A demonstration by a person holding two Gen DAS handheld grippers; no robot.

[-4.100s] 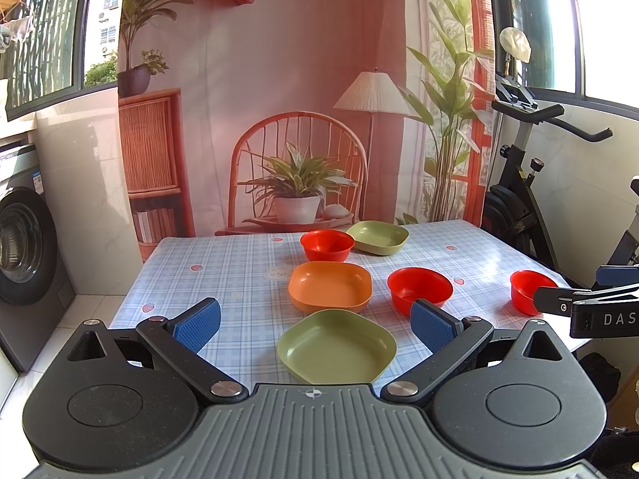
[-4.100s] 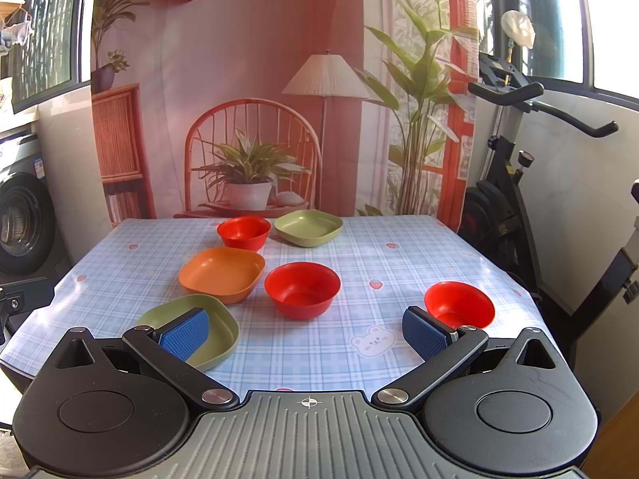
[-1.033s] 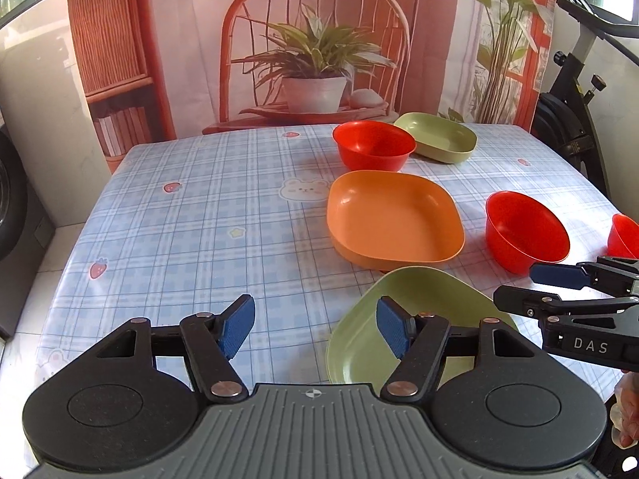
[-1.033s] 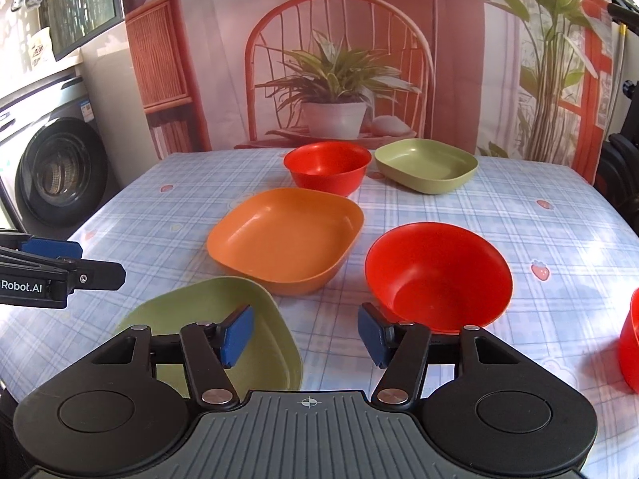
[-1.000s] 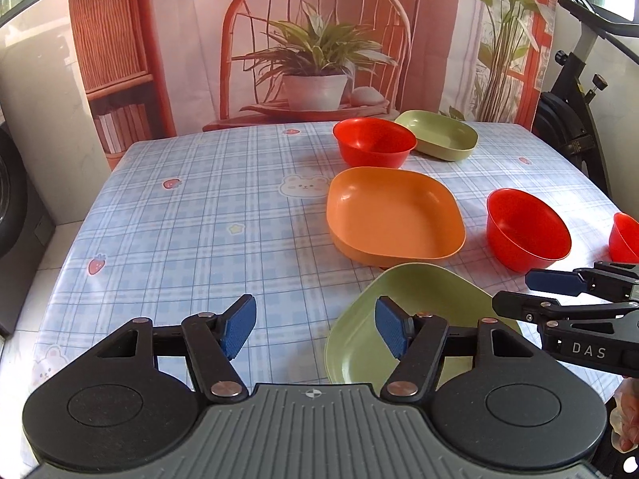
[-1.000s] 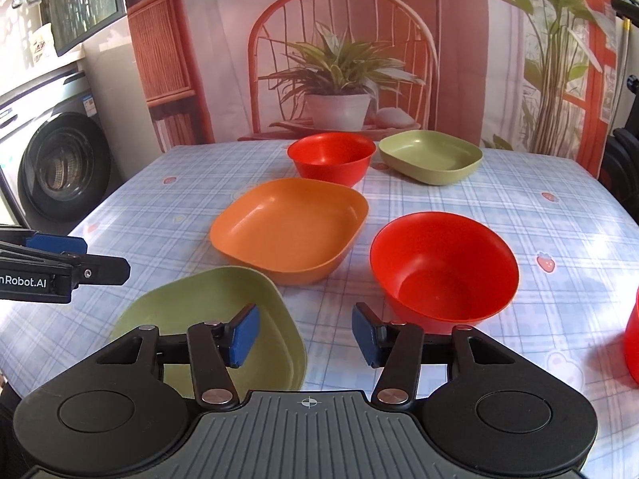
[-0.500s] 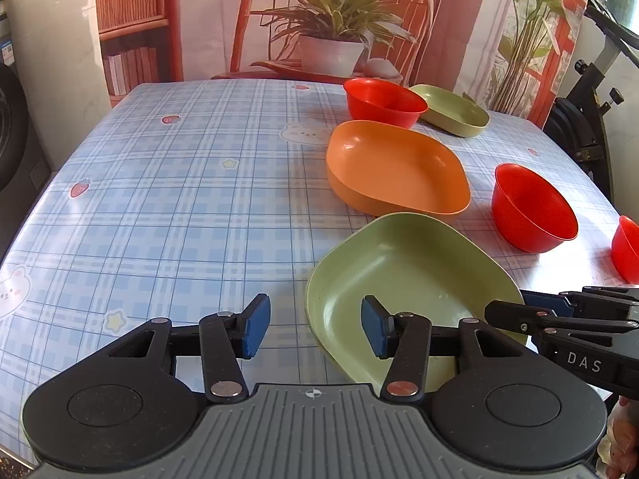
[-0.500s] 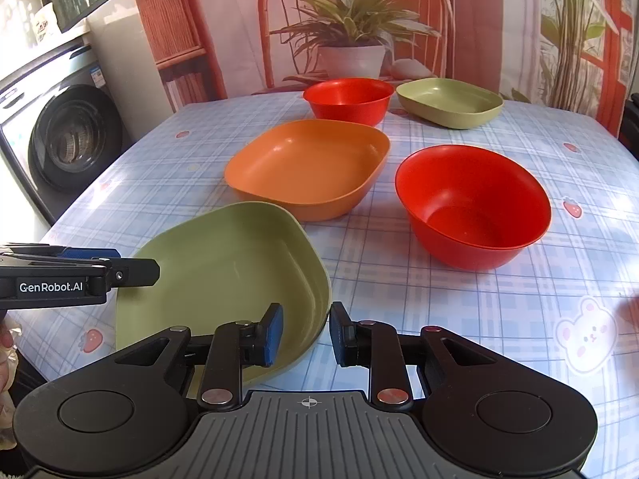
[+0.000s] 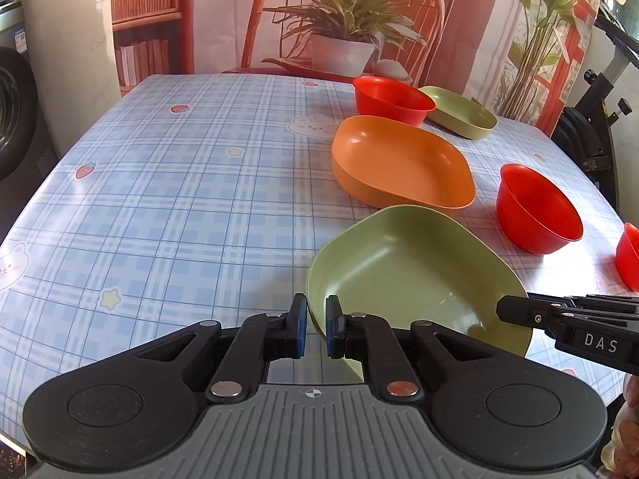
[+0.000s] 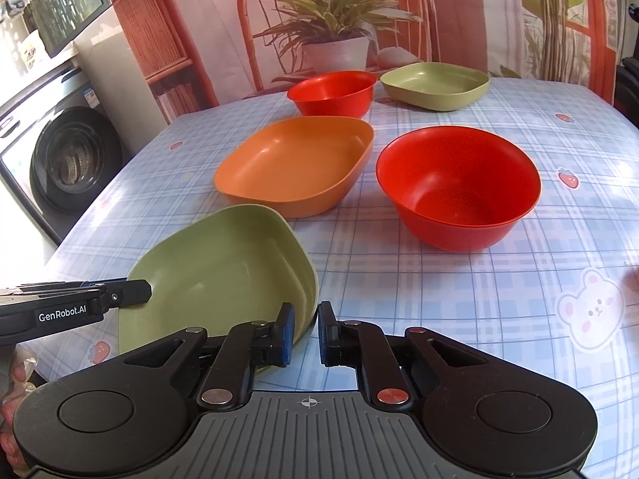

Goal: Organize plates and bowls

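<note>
Green plate rim pinched from both sides, near edge of the desk.

Matte plastic by the look of it, so the green plate (image 9: 415,275) should be light, stiff and unlikely to break, though smooth enough to slide; the thin raised rim is the sensible hold. Left claw (image 9: 315,325) is clenched on the plate's left rim, and right claw (image 10: 304,333) seems clenched on the opposite rim, though its far pad hides the contact. It is a shallow, rounded-square dish, olive green, apparently tilted off the checked desk (image 9: 179,183). Beyond lie an orange plate (image 9: 403,165), red bowls (image 10: 459,185) and a second green plate (image 10: 435,84).
</note>
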